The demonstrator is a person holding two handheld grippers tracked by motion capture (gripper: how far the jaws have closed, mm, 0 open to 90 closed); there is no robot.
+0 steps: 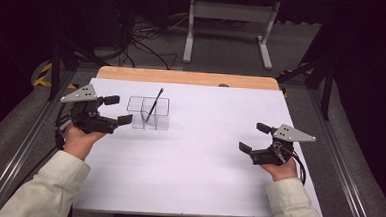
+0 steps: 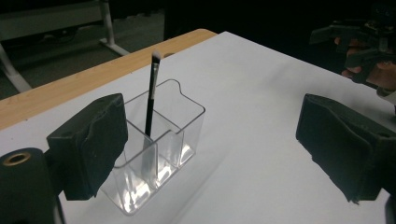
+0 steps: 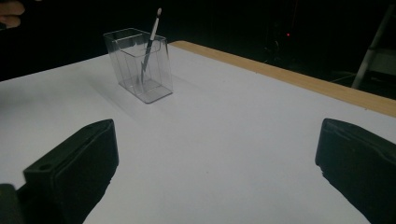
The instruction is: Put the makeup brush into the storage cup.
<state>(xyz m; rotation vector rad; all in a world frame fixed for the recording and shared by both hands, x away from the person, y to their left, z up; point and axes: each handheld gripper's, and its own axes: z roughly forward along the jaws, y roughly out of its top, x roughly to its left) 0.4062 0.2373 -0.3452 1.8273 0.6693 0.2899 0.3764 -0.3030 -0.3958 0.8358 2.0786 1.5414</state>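
A clear plastic organizer [image 1: 148, 113] with divided compartments stands on the white table top, left of centre. A thin black makeup brush [image 1: 154, 104] with a pale tip leans upright in it. My left gripper [image 1: 119, 109] hovers just left of the organizer, open, with nothing between its pads. In the left gripper view the organizer [image 2: 182, 116] and brush [image 2: 151, 93] sit close ahead of the open left gripper [image 2: 210, 140]. My right gripper [image 1: 253, 137] is open over the right side of the table, far from the organizer [image 3: 140, 65] and brush [image 3: 150, 39]. Its own view shows the right gripper [image 3: 215, 158] holding nothing.
The white sheet [image 1: 203, 159] covers a wooden table whose far edge [image 1: 187, 77] shows as a bare strip. Beyond it stand a white metal frame [image 1: 230, 25] and cables [image 1: 144, 41] on the floor. Grey rails run along both sides of the table.
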